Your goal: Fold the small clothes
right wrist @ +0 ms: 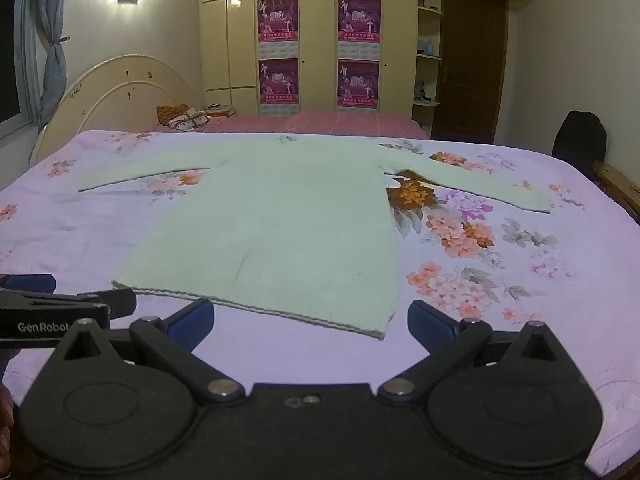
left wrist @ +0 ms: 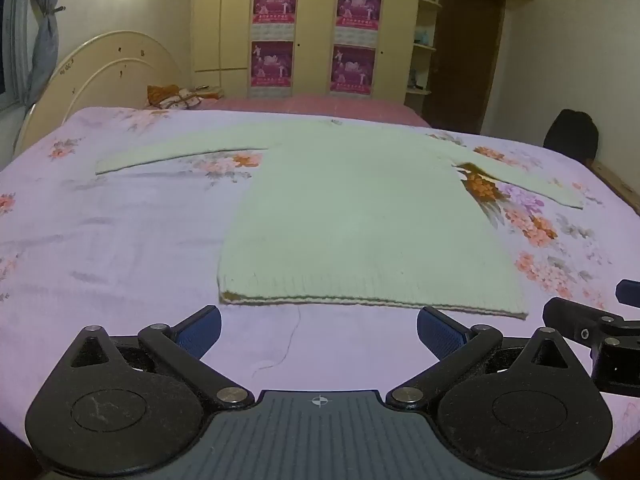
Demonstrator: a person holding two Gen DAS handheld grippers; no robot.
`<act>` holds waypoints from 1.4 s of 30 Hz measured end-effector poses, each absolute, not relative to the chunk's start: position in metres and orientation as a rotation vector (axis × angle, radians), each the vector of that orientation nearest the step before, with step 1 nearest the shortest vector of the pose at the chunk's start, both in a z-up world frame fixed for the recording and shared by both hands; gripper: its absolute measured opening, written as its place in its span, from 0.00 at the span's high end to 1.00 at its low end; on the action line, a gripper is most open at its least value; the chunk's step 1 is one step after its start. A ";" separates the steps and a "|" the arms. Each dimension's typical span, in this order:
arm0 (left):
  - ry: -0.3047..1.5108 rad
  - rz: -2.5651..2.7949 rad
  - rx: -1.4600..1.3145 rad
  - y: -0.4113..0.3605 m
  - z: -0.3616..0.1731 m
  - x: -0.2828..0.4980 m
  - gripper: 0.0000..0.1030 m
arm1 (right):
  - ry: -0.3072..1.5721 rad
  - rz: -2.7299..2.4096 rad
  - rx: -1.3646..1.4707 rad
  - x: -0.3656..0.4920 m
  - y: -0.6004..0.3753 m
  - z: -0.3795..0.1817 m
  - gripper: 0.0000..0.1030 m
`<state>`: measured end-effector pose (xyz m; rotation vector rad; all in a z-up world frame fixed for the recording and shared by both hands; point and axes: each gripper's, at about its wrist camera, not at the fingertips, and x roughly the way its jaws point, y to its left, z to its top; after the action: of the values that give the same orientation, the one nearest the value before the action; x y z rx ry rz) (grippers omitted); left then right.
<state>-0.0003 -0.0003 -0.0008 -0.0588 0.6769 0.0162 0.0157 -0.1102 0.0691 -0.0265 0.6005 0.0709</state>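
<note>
Left wrist view: left gripper (left wrist: 319, 332) spread wide, nothing between the blue pads (left wrist: 202, 332), aimed down at the floral bedspread (left wrist: 120, 248). Pale green sweater (left wrist: 360, 216) laid flat just ahead of the tongs, ribbed hem (left wrist: 372, 304) closest, barely beyond the fingertips and shifted a little toward the right finger. One sleeve (left wrist: 180, 156) stretched out far ahead to the left, the other sleeve (left wrist: 528, 184) ahead to the right. A loose thread (left wrist: 290, 344) trailing on the sheet between the two fingers. Right gripper (left wrist: 592, 320) partly seen at the right edge, level with the hem's corner.

Right wrist view: right gripper (right wrist: 311, 326) likewise opened wide and empty, pads clear of the cloth. Sweater (right wrist: 272, 220) ahead and mostly to the left of the tongs' midline, near corner of the hem (right wrist: 380, 330) lying between the fingers, just short of them. Left gripper (right wrist: 68, 300) visible at the left edge, beside the hem's other corner, not touching it as far as could be told. Headboard (right wrist: 120, 88), wardrobe (right wrist: 312, 40) and door (right wrist: 472, 60) well beyond.

Progress, judged from the layout: garment spread out, sleeves extended, no fold made. Nothing grasped. All folding left: sleeves inward, then body doubled over. Likely first need: a pinch on hem or sleeves.
</note>
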 end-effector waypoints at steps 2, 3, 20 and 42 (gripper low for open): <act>0.681 0.008 -0.046 -0.001 -0.001 -0.001 0.00 | 0.604 0.074 -0.025 0.016 -0.111 0.068 0.01; 0.682 0.006 -0.036 -0.002 -0.001 -0.001 0.00 | 0.606 0.074 -0.025 0.017 -0.112 0.068 0.01; 0.678 0.024 -0.038 -0.001 -0.004 0.006 0.00 | 0.636 0.075 -0.026 0.025 -0.111 0.063 0.01; 0.677 0.022 -0.032 -0.001 -0.002 0.004 0.00 | 0.638 0.071 -0.022 0.025 -0.112 0.061 0.01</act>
<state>0.0041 -0.0009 -0.0021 -0.0319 0.6771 0.0217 0.0253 -0.1124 0.0606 -0.0218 0.6381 0.0708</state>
